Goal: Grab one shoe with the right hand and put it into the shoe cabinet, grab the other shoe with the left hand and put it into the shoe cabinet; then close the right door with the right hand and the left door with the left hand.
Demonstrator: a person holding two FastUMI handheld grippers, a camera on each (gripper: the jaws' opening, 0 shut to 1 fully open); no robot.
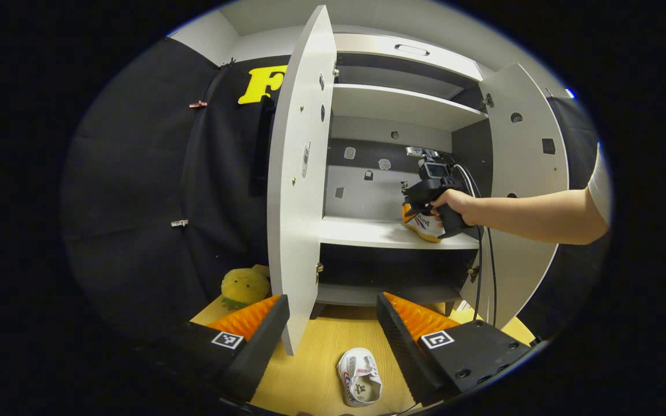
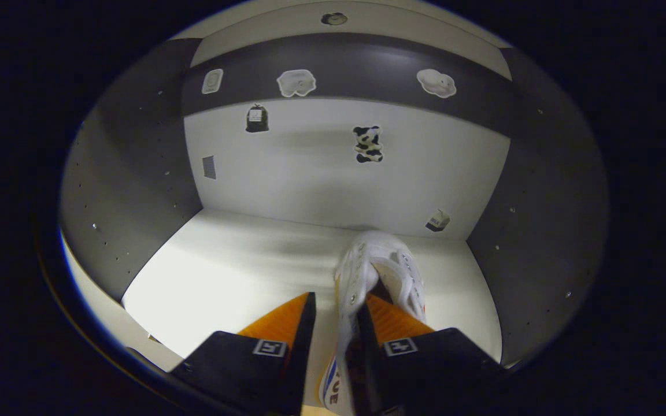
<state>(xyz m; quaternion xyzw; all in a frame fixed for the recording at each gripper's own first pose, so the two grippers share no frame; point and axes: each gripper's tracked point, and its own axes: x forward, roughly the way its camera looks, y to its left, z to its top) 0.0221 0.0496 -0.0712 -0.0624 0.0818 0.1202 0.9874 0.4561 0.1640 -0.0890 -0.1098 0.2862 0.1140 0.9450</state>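
In the left gripper view, the shoe cabinet is seen with both doors swung wide. The left gripper is held low before it, its fingers wide apart and empty. A white shoe lies on the wooden floor just below and between those fingers. Farther off, the right gripper is held by a hand at the middle shelf, over the first shoe.

In the right gripper view, the right gripper is seen inside the cabinet, its fingers set on either side of the first shoe's wall; a firm clamp cannot be told. The shoe appears to rest on the shelf.

The first placing is judged nearly done. Next, release and withdrawal are called for, then a grasp of the floor shoe by the left gripper.
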